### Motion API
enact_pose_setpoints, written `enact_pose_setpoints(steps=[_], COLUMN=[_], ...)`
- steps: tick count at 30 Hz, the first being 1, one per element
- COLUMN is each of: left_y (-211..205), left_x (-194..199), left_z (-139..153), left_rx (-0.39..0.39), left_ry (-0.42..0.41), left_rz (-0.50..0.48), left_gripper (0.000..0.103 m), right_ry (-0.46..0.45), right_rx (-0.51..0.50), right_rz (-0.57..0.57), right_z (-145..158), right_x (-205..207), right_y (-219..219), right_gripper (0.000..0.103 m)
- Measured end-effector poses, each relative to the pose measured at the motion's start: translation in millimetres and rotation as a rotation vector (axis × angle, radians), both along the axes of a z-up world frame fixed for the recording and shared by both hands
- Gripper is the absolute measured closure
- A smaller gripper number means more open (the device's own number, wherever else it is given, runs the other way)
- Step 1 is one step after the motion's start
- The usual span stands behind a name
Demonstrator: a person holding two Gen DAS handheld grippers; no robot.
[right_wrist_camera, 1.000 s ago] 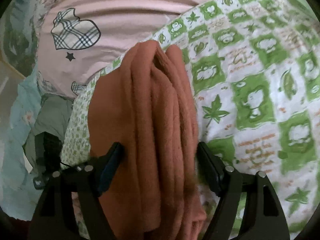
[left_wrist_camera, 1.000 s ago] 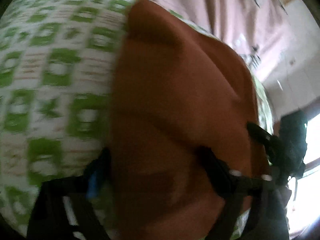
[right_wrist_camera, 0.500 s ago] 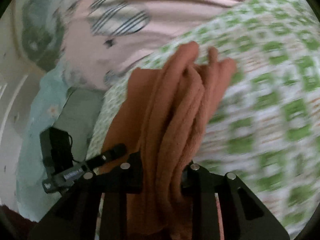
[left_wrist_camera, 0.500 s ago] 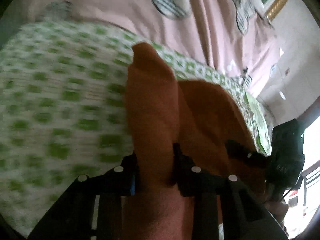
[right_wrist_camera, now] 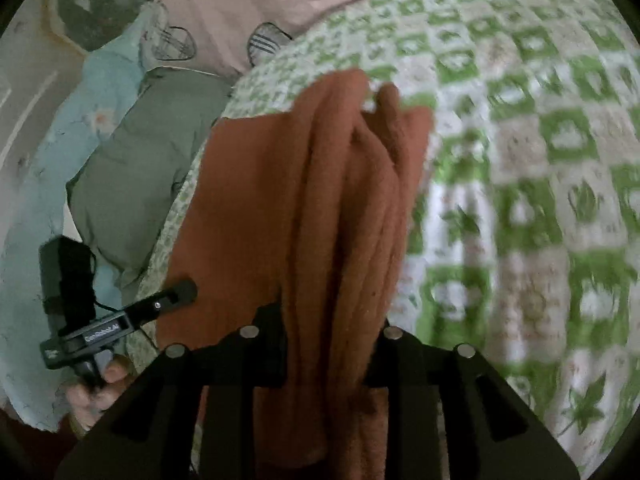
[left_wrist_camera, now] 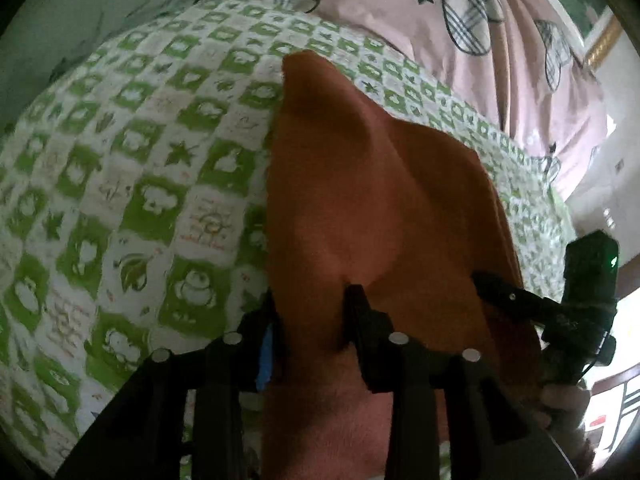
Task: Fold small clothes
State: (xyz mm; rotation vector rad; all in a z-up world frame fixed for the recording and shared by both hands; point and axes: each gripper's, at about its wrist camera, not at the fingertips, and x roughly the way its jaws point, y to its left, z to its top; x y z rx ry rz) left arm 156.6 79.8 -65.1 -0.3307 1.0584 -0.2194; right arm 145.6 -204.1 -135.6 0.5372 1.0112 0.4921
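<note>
An orange-brown small garment (left_wrist_camera: 360, 200) hangs between my two grippers above a green-and-white checked blanket (left_wrist_camera: 140, 160). My left gripper (left_wrist_camera: 310, 312) is shut on one edge of it; the cloth bunches between the jaws. My right gripper (right_wrist_camera: 332, 328) is shut on the other edge, where several folds of the garment (right_wrist_camera: 352, 200) pass between the jaws. The right gripper also shows at the right of the left wrist view (left_wrist_camera: 520, 300), and the left gripper shows at the left of the right wrist view (right_wrist_camera: 160, 304). The garment's lower part is hidden.
A pink sheet with plaid hearts (left_wrist_camera: 460, 20) lies beyond the blanket. A grey-green cloth (right_wrist_camera: 152, 168) and a light blue flowered cloth (right_wrist_camera: 48, 160) lie off the blanket's left edge in the right wrist view.
Both grippers closed on the garment's edges and lifted it; the cloth now hangs off the blanket and more of the bed shows beyond it.
</note>
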Motion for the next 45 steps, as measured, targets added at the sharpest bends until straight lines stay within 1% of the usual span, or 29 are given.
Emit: enact_pose_setpoints(steps=[1, 3, 4, 6, 8, 10, 12, 14, 15, 17, 18, 19, 20, 22, 23, 24, 26, 27, 28, 30, 32, 36, 39, 41, 42, 45], left_y=[1.7, 1.1, 2.8, 3.9, 6.5, 7.4, 6.9, 5.8, 5.5, 4.7, 3.7, 2.7, 1.6, 0.0, -0.7, -1.6, -4.9, -6.1, -5.8, -3.3, -1.0, 0.4, -0.8, -2.6, -2.5, -0.1], left_x=[-0.6, -2.5, -2.7, 2.5, 8.9, 19.0, 30.9, 42.3, 48.8, 59.1, 65.1, 70.3, 74.4, 77.2, 76.6, 76.4, 78.1, 80.8, 83.7, 85.9, 86.6, 97.9, 119.9, 142.1, 149.2, 169.1], left_z=[4.0, 13.1, 18.4, 25.3, 31.0, 31.6, 31.8, 29.5, 27.3, 21.6, 18.6, 16.7, 16.3, 20.3, 23.7, 25.4, 21.1, 15.9, 10.3, 2.0, -0.4, 3.6, 4.7, -0.1, -2.2, -8.2], left_rx=[0.014, 0.057, 0.077, 0.097, 0.116, 0.113, 0.103, 0.1, 0.095, 0.065, 0.056, 0.054, 0.055, 0.053, 0.052, 0.06, 0.086, 0.101, 0.102, 0.081, 0.071, 0.086, 0.095, 0.122, 0.132, 0.174], left_ry=[-0.007, -0.043, -0.057, -0.077, -0.097, -0.093, -0.091, -0.086, -0.079, -0.063, -0.054, -0.05, -0.051, -0.064, -0.078, -0.089, -0.081, -0.067, -0.05, -0.032, -0.03, -0.044, -0.052, -0.042, -0.038, -0.015], left_rz=[0.001, 0.007, 0.008, 0.011, 0.014, 0.004, -0.01, -0.015, -0.014, -0.018, -0.019, -0.015, -0.016, -0.018, -0.019, -0.016, -0.009, 0.0, 0.007, 0.018, 0.024, 0.038, 0.05, 0.066, 0.072, 0.095], left_gripper=[0.058, 0.056, 0.049, 0.034, 0.034, 0.032, 0.032, 0.032, 0.032, 0.032, 0.032, 0.034, 0.034, 0.043, 0.043, 0.043, 0.043, 0.044, 0.045, 0.046, 0.046, 0.046, 0.048, 0.049, 0.051, 0.051], right_ry=[0.003, -0.003, -0.008, -0.044, -0.076, -0.103, -0.135, -0.152, -0.147, -0.099, -0.078, -0.068, -0.09, -0.163, -0.202, -0.214, -0.186, -0.165, -0.141, -0.089, -0.067, -0.086, -0.089, -0.085, -0.085, -0.058], right_rx=[-0.012, -0.044, -0.058, -0.084, -0.095, -0.112, -0.128, -0.138, -0.147, -0.185, -0.189, -0.178, -0.163, -0.115, -0.088, -0.088, -0.107, -0.131, -0.147, -0.139, -0.131, -0.125, -0.128, -0.135, -0.138, -0.147], right_rz=[-0.012, -0.024, -0.034, -0.064, -0.076, -0.078, -0.075, -0.069, -0.063, -0.045, -0.039, -0.029, -0.034, -0.048, -0.064, -0.089, -0.114, -0.119, -0.123, -0.132, -0.149, -0.185, -0.179, -0.172, -0.172, -0.149], right_z=[2.5, 9.3, 14.3, 28.9, 42.5, 53.1, 60.7, 61.5, 58.9, 47.5, 42.4, 41.2, 46.5, 63.4, 72.2, 76.3, 69.8, 61.3, 51.2, 29.9, 18.2, 18.6, 20.1, 19.0, 18.9, 16.8], right_x=[-2.2, -6.9, -6.8, -8.8, -2.5, 14.3, 36.6, 56.0, 66.1, 89.0, 95.0, 98.4, 95.9, 82.7, 73.3, 67.2, 67.4, 71.0, 74.8, 82.9, 85.6, 80.5, 80.6, 83.6, 85.3, 92.0], right_y=[-4.5, -11.5, -14.5, -18.3, -20.4, -17.8, -11.7, -2.6, 2.1, 13.2, 16.8, 17.9, 16.1, 9.2, 2.9, -2.5, -9.0, -10.0, -11.0, -14.5, -18.1, -22.6, -22.1, -19.3, -18.7, -16.4], right_gripper=[0.069, 0.066, 0.062, 0.059, 0.058, 0.058, 0.058, 0.058, 0.058, 0.058, 0.066, 0.093, 0.092, 0.093, 0.093, 0.093, 0.093, 0.093, 0.093, 0.093, 0.093, 0.093, 0.093, 0.093, 0.093, 0.092])
